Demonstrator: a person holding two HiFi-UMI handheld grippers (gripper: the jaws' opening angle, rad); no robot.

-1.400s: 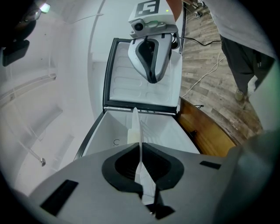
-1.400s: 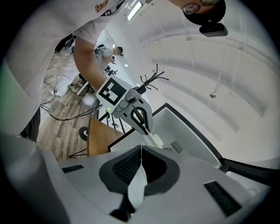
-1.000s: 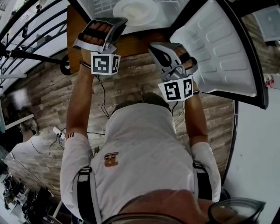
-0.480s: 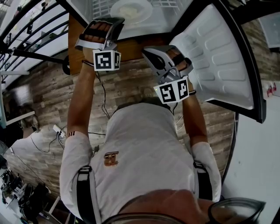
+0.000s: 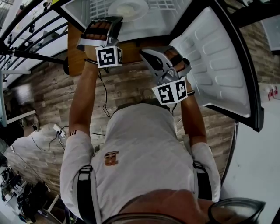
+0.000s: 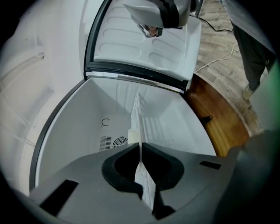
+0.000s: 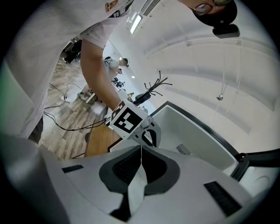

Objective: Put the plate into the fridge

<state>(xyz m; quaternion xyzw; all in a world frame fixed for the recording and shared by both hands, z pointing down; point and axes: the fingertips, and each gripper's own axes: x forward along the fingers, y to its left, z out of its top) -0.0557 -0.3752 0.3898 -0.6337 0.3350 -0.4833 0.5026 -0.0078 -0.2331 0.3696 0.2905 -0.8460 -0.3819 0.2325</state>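
Note:
A white plate point(image 5: 128, 8) lies on the wire shelf inside the open fridge point(image 5: 157, 19), at the top of the head view. My left gripper point(image 5: 113, 22) hangs just in front of the fridge opening, below and left of the plate, jaws shut with nothing between them. In the left gripper view the closed jaws point(image 6: 141, 162) point into the white fridge cavity point(image 6: 105, 113). My right gripper point(image 5: 146, 53) sits lower and to the right, near the door, also shut and empty point(image 7: 141, 168). It looks across at the left gripper's marker cube point(image 7: 127, 119).
The fridge door point(image 5: 214, 57) stands wide open at the right, its moulded inner face toward me. The fridge rests on a brown wooden cabinet point(image 5: 131, 46). Cables point(image 5: 103, 94) trail over the wood-plank floor. A white wall point(image 5: 258, 175) is at the right.
Both grippers have drifted a little toward the fridge opening, the left one closer under the plate. The plate has stayed on the shelf. Jaws stayed shut.

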